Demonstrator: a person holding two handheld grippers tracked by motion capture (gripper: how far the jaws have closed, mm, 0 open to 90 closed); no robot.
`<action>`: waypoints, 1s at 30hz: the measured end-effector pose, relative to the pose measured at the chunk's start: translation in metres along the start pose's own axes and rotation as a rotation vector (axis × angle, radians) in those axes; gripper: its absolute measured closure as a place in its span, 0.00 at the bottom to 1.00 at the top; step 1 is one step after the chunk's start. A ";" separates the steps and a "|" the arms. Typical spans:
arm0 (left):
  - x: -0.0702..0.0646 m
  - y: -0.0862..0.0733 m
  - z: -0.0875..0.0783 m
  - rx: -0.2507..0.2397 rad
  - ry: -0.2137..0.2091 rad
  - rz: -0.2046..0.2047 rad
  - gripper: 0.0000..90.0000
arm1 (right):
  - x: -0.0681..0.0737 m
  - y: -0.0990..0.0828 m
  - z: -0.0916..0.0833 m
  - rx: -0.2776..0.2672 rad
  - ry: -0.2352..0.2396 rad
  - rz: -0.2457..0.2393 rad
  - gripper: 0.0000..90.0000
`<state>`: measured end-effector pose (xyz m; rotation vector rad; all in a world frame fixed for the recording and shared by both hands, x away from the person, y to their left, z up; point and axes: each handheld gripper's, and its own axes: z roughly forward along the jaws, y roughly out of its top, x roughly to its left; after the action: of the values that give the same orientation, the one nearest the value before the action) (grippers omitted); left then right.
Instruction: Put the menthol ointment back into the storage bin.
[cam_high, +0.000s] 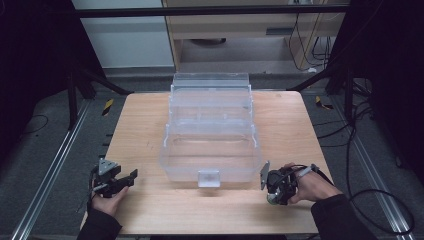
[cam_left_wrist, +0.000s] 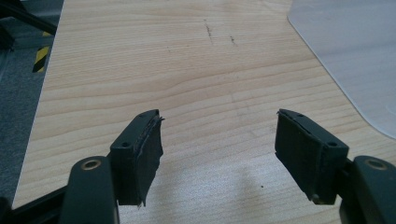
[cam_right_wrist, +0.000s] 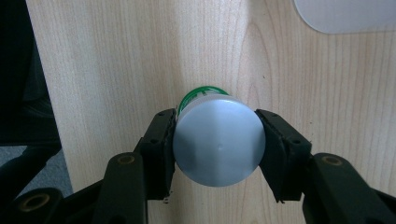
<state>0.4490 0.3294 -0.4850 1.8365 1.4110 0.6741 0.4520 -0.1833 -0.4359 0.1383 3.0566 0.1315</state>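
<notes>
the right gripper (cam_right_wrist: 218, 144) is clenched on a small jar (cam_right_wrist: 218, 145) with a grey lid, above the table (cam_high: 150, 130) beside the clear box (cam_high: 212, 145). probably placing it remains. the left gripper (cam_left_wrist: 219, 154) is released, empty.

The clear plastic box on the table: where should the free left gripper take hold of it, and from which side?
Probably the left wall's top rim of the clear plastic box, approached from the left. The box is open-topped, its walls thin enough for the jaws, and that wall faces the left gripper, which is open over bare table. The right gripper is busy, clamped on a grey-capped container.
</notes>
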 end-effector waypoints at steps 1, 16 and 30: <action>0.000 0.000 0.000 0.000 0.000 0.000 0.35 | 0.000 0.000 0.000 0.000 0.000 0.000 0.56; 0.000 0.000 0.000 0.002 0.001 0.002 0.35 | -0.006 -0.004 -0.029 -0.027 -0.026 0.050 0.56; 0.000 0.000 0.001 0.005 -0.002 0.003 0.34 | -0.016 -0.006 -0.057 -0.068 -0.043 0.078 0.56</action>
<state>0.4494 0.3288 -0.4856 1.8433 1.4102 0.6708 0.4628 -0.1956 -0.3783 0.2529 3.0001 0.2339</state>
